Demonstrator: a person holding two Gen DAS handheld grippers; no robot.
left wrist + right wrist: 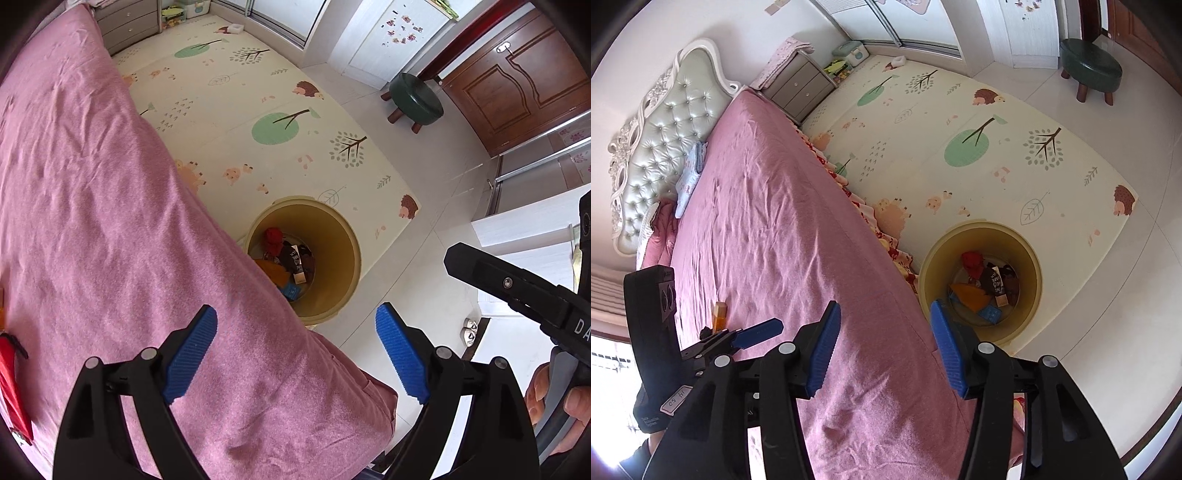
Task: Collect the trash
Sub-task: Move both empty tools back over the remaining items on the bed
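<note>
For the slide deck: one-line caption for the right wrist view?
Open right gripper above pink bed, yellow bin of trash beside it.

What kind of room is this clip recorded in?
A bedroom, probably one a child uses. A bed with a pink cover and tufted headboard fills the left side, a nightstand stands at its head, and an animal-print play mat covers the floor, with a yellow bin of trash on it.
</note>
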